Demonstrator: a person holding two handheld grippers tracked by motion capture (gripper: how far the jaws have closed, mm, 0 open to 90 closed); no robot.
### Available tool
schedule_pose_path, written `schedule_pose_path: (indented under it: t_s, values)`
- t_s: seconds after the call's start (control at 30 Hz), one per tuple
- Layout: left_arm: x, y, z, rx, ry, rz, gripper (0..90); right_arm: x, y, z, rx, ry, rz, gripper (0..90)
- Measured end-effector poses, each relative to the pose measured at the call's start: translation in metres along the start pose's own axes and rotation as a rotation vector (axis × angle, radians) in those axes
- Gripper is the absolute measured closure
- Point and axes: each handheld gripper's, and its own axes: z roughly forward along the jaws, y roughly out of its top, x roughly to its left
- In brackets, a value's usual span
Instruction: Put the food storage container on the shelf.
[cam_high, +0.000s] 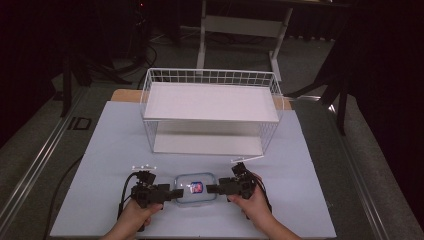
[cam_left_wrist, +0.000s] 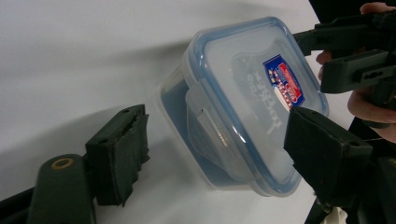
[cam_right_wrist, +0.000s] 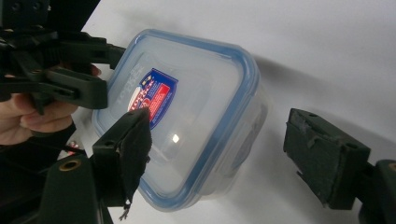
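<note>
- One table (cam_high: 115, 150) is lying under everything, pale and flat, with both claws working near its front edge.
- One wire rack (cam_high: 210, 107) is standing well beyond both claws, toward the far side of the table; it is carrying two white shelves, one above the other.
- One box (cam_high: 196, 189) is sitting on the table between the two claws, touching the table only. It is clear plastic with a blue-rimmed lid, one red-and-blue label on top and a side latch facing the left claw.
- Two hands are holding the claws, one each: the left hand (cam_high: 136, 216) and the right hand (cam_high: 253, 202).
- The left claw (cam_high: 176, 194) is pointing at the box's left end. Its two jaws are standing apart on either side of that end, one over the lid edge and one beside the wall; no pad is pressing on the box yet. Nothing is gripped.
- The right claw (cam_high: 212, 188) is pointing at the box's right end, facing the left claw across the lid. Its two jaws are also standing wide, straddling that end, with a clear gap at the outer jaw. It is holding nothing.
</note>
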Motion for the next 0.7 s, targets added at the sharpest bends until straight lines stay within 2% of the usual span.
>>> schedule_pose_path:
  t_s: [0.03,0.07,0.13,0.23,0.33,0.4,0.5,0.6,0.7]
  values:
    - [0.001,0.0,0.0,0.0,-0.017,-0.009,27.9,0.0,0.0,0.001,0.006,0.002,0.009,24.2]
    - [0.001,0.0,0.0,-0.004,-0.015,-0.011,28.7,-0.001,0.0,0.002,0.007,0.003,0.016,25.5]
    - [0.0,0.0,-0.001,-0.007,-0.031,-0.003,34.4,-0.002,-0.002,0.003,0.018,0.011,0.032,28.1]
    - [-0.001,-0.002,0.002,0.015,-0.076,-0.015,39.8,-0.001,-0.005,0.005,0.032,0.05,0.064,35.4]
    - [-0.004,-0.003,0.003,0.011,-0.071,-0.005,38.4,0.005,-0.006,0.006,0.028,0.033,0.041,34.7]
    - [-0.005,-0.003,0.002,0.009,-0.064,-0.01,40.1,0.007,-0.007,0.006,0.019,0.023,0.051,35.7]
    - [-0.012,-0.005,-0.001,-0.001,-0.035,0.027,43.3,0.009,-0.008,0.003,0.003,0.014,0.067,40.2]
    - [-0.015,-0.006,-0.003,-0.012,-0.023,0.019,45.9,0.011,-0.01,0.0,-0.009,0.01,0.054,42.4]
    - [-0.017,-0.007,-0.003,-0.018,-0.011,0.013,46.7,0.01,-0.011,-0.001,-0.019,0.016,0.079,43.6]
